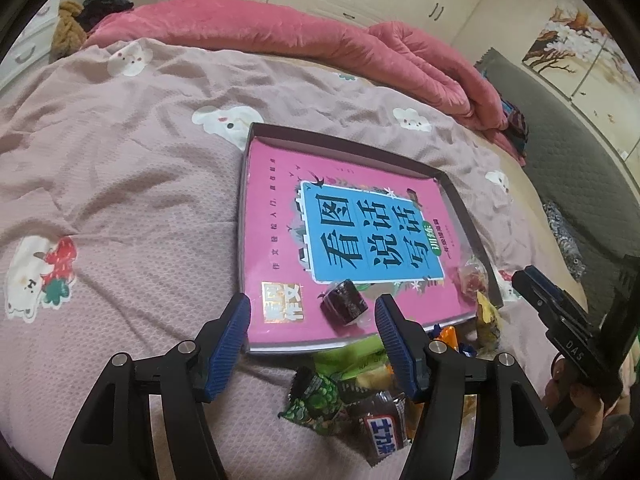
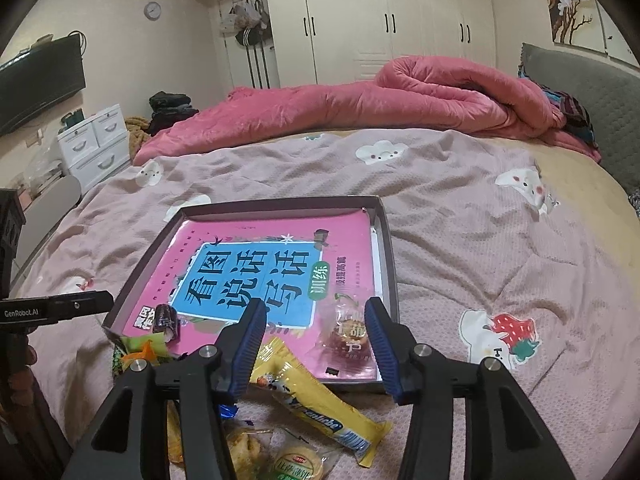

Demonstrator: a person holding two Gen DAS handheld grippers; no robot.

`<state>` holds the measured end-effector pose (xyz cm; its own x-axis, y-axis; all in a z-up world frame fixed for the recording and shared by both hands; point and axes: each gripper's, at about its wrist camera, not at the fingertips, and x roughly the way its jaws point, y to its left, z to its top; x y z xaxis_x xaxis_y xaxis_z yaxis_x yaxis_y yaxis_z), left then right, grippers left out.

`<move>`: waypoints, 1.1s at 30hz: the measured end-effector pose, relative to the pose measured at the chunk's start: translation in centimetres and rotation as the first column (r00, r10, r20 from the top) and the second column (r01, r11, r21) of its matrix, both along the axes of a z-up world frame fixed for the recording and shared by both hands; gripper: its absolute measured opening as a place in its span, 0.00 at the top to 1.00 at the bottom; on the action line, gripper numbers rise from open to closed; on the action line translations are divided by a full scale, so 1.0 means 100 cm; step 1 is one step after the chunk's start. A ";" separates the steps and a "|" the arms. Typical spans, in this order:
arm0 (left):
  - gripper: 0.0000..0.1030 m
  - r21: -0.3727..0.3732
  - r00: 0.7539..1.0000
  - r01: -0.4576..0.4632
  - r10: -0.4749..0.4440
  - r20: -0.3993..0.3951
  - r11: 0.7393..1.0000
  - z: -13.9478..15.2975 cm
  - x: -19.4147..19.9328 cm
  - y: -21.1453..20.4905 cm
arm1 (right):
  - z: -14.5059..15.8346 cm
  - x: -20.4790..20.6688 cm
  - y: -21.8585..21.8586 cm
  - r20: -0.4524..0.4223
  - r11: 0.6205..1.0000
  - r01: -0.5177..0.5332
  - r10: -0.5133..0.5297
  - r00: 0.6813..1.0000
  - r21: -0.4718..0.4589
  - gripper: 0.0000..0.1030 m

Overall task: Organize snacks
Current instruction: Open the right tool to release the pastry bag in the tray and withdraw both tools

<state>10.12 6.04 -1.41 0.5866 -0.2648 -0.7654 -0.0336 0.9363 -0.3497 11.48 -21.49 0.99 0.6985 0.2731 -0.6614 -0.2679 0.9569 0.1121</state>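
Dark snack (image 1: 344,301): small dark wrapped piece, lying in the tray on the pink book cover, at the near edge.
Clear-wrapped snack (image 2: 347,330): in the tray's near right corner, also on the book.
Tray (image 2: 280,205): shallow box on the bed, near edge toward me.
Loose pile: yellow bar (image 2: 316,396), long axis running from the tray edge toward my right side; green packet (image 1: 316,394) and others on the bedspread just in front of the tray.
My left claw (image 1: 314,316): open, empty; dark snack lies between the fingers' line, untouched.
My right claw (image 2: 316,326): open, empty; clear-wrapped snack just ahead, apart from the pads.
Next, I judge: yellow bar is nearer my right claw, lying below and between its fingers.
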 end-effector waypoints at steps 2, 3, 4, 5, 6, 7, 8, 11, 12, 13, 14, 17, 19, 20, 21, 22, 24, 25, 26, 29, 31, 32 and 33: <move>0.35 0.001 1.000 -0.004 0.004 0.001 1.000 0.001 -0.002 0.002 | 0.001 -0.003 0.000 0.007 1.000 -0.005 0.005 1.000 0.003 0.50; 0.35 0.001 1.000 -0.005 0.005 0.001 1.000 0.002 -0.004 0.002 | 0.002 -0.004 0.000 0.009 1.000 -0.006 0.006 1.000 0.002 0.50; 0.35 0.001 1.000 -0.007 0.007 0.002 1.000 0.003 -0.005 0.003 | 0.002 -0.006 0.000 0.012 1.000 -0.006 0.006 1.000 0.001 0.49; 0.35 0.002 1.000 -0.007 0.007 0.003 1.000 0.004 -0.007 0.003 | 0.003 -0.007 0.000 0.014 1.000 -0.009 0.009 1.000 0.000 0.48; 0.35 0.004 1.000 -0.006 0.006 0.004 1.000 0.004 -0.008 0.003 | 0.004 -0.008 0.001 0.016 1.000 -0.011 0.011 1.000 0.001 0.48; 0.35 0.006 1.000 -0.006 0.006 0.004 1.000 0.005 -0.009 0.002 | 0.005 -0.009 0.001 0.019 1.000 -0.014 0.014 1.000 0.002 0.48; 0.35 0.008 1.000 -0.006 0.006 0.005 1.000 0.005 -0.010 0.002 | 0.005 -0.011 0.001 0.021 1.000 -0.017 0.017 1.000 0.002 0.48; 0.35 0.011 1.000 -0.013 0.013 0.006 1.000 0.007 -0.013 0.002 | 0.007 -0.015 0.003 0.025 1.000 -0.027 0.027 0.999 0.001 0.47; 0.35 0.010 1.000 -0.013 0.013 0.005 1.000 0.008 -0.014 0.002 | 0.007 -0.017 0.003 0.024 1.000 -0.031 0.031 0.999 0.003 0.47; 0.35 0.010 1.000 -0.013 0.013 0.005 1.000 0.008 -0.016 0.001 | 0.008 -0.018 0.003 0.025 0.999 -0.034 0.034 0.999 0.003 0.47; 0.35 0.012 1.000 -0.012 0.012 0.003 1.000 0.008 -0.017 0.001 | 0.008 -0.020 0.003 0.026 0.999 -0.035 0.035 0.999 0.001 0.45; 0.35 0.014 1.000 -0.009 0.009 0.001 1.000 0.009 -0.020 -0.001 | 0.008 -0.025 0.004 0.030 0.999 -0.043 0.043 0.999 -0.002 0.43; 0.35 0.018 1.000 -0.006 0.006 0.000 1.000 0.009 -0.021 -0.003 | 0.008 -0.027 0.004 0.031 0.999 -0.045 0.045 0.999 -0.008 0.43; 0.35 0.020 1.000 -0.004 0.004 -0.001 1.000 0.010 -0.022 -0.004 | 0.008 -0.028 0.004 0.030 0.999 -0.044 0.044 0.999 -0.008 0.43; 0.35 0.021 1.000 -0.003 0.003 -0.001 1.000 0.010 -0.022 -0.005 | 0.008 -0.028 0.004 0.029 0.999 -0.044 0.044 0.999 -0.008 0.43; 0.35 0.024 1.000 -0.002 0.002 -0.001 1.000 0.010 -0.023 -0.005 | 0.008 -0.030 0.004 0.028 0.999 -0.043 0.044 0.999 -0.008 0.43; 0.35 0.027 1.000 -0.002 0.002 -0.003 1.000 0.011 -0.026 -0.006 | 0.007 -0.032 0.003 0.026 0.999 -0.043 0.043 0.999 -0.009 0.43; 0.35 0.028 1.000 -0.002 0.002 -0.003 1.000 0.011 -0.027 -0.007 | 0.007 -0.032 0.003 0.026 0.999 -0.043 0.043 0.999 -0.010 0.43; 0.35 0.029 1.000 -0.002 0.002 -0.005 1.000 0.011 -0.028 -0.007 | 0.007 -0.033 0.002 0.027 0.999 -0.043 0.043 0.999 -0.013 0.43; 0.35 0.031 1.000 0.002 -0.002 -0.011 1.000 0.009 -0.032 -0.008 | 0.006 -0.035 0.001 0.026 0.999 -0.044 0.045 0.999 -0.021 0.43; 0.35 0.033 1.000 0.006 -0.005 -0.016 0.999 0.008 -0.033 -0.009 | 0.005 -0.036 0.001 0.024 0.999 -0.044 0.044 0.999 -0.029 0.43; 0.35 0.034 1.000 0.008 -0.007 -0.017 0.999 0.008 -0.035 -0.010 | 0.004 -0.038 0.001 0.023 0.998 -0.045 0.045 0.999 -0.032 0.42; 0.35 0.036 1.000 0.010 -0.009 -0.018 0.999 0.007 -0.036 -0.010 | 0.004 -0.039 0.001 0.022 0.998 -0.045 0.046 0.999 -0.035 0.42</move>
<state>6.54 5.00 -0.69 0.5701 -0.2425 -0.7850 -0.0306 0.9485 -0.3153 7.62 -21.37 1.41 0.7011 0.2824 -0.6547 -0.3135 0.9468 0.0727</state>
